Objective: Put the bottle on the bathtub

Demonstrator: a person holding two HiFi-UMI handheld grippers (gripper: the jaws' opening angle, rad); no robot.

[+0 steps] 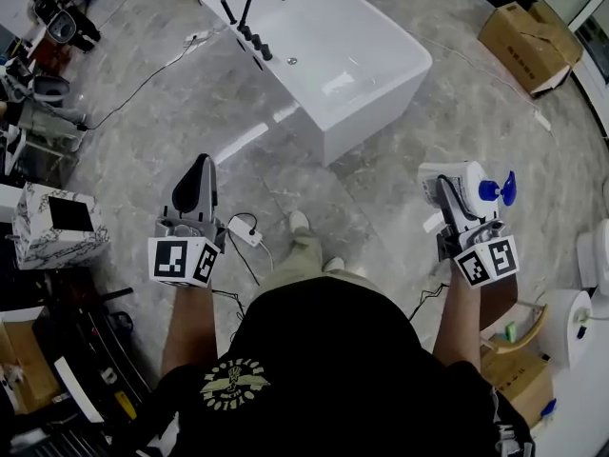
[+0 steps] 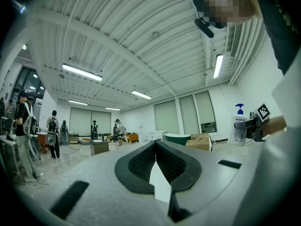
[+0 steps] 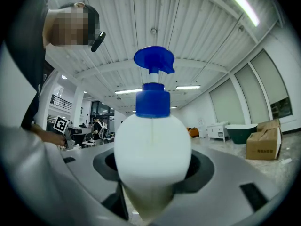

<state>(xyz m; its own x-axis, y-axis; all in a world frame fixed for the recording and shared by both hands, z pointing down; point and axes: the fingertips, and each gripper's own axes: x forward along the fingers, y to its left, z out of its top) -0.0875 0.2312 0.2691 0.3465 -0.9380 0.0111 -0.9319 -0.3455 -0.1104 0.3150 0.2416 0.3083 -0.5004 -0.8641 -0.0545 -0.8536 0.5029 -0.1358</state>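
Note:
A white pump bottle (image 1: 473, 185) with a blue pump head is clamped in my right gripper (image 1: 455, 198), held at the right of the head view over the floor. In the right gripper view the bottle (image 3: 153, 149) fills the middle, pump up, wedged between the jaws. My left gripper (image 1: 197, 187) hangs at the left, jaws pressed together with nothing in them; its own view shows the closed pads (image 2: 155, 161) and the bottle (image 2: 239, 126) far right. The white bathtub (image 1: 381, 79) with a black faucet (image 1: 255, 8) stands ahead, well beyond both grippers.
A cardboard box (image 1: 523, 36) lies at the far right. A marbled box (image 1: 48, 225) and equipment crowd the left side. A white power strip with cable (image 1: 247, 234) lies on the grey floor by my feet. Several people stand far off in the left gripper view.

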